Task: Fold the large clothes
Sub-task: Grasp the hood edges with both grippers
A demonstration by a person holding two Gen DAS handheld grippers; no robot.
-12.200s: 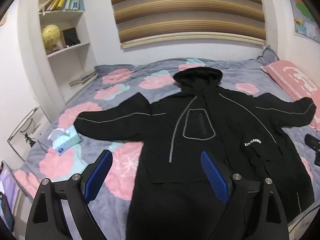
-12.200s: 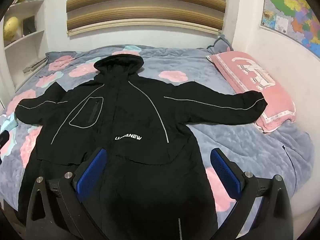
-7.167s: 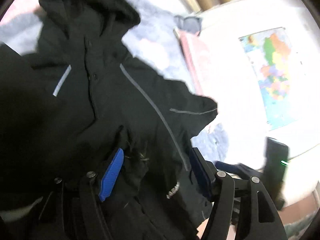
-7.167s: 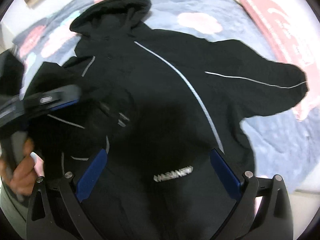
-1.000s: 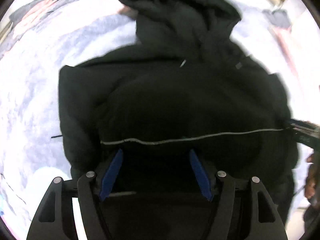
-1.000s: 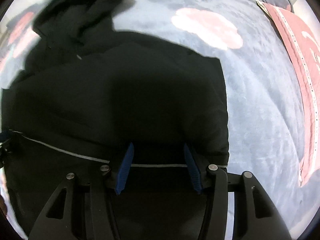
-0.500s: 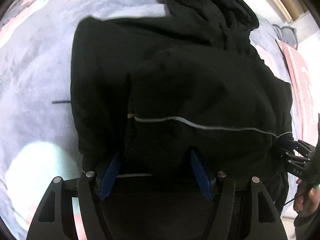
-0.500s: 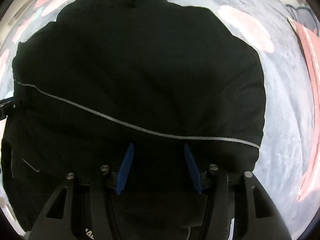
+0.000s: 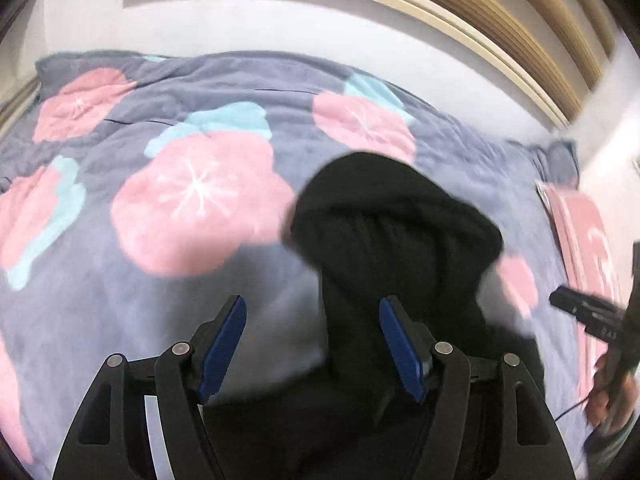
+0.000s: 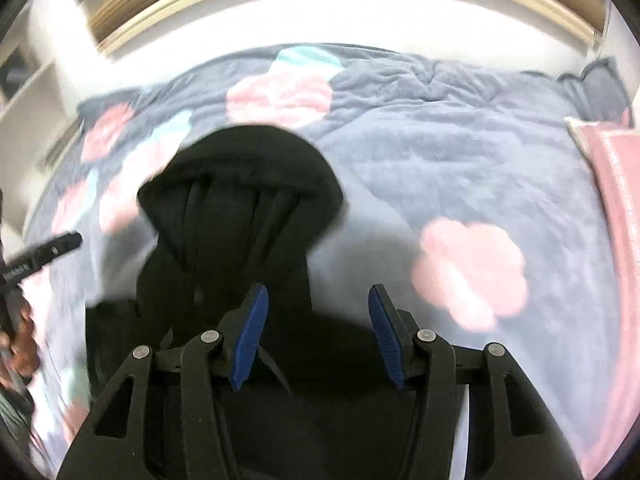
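- A black hooded jacket (image 9: 396,248) lies on a bed under a grey quilt (image 9: 120,280) printed with pink and pale-blue flowers, its hood (image 10: 240,176) pointing away from both pairs of tongs, toward the wall.
- The left tongs (image 9: 312,336) hang above the jacket with blue pads spread; the dark cloth runs beneath and past the right-hand pad, quilt shows under the left-hand pad, and the gap between the pads looks empty, so they read as released.
- The right tongs (image 10: 316,332) also stand parted over the jacket; the garment's body fills the view below and to the left of them, and the blur makes it hard to see any cloth pinched between the pads, so they too read as released.
- In the left wrist view, the right tongs (image 9: 588,316) show as a dark bar at the far right edge, with the person's hand (image 9: 612,396) below them.
- In the right wrist view, the left tongs (image 10: 44,256) reach in from the left edge above a hand (image 10: 20,344).
- A pink pillow (image 10: 616,184) lies to the right of the right tongs, well clear of the jacket.
- Beyond the hood, a white wall and a striped window blind (image 9: 500,12) close off the far side of the bed.
- A white shelf (image 10: 28,92) stands at the far left of the right wrist view.
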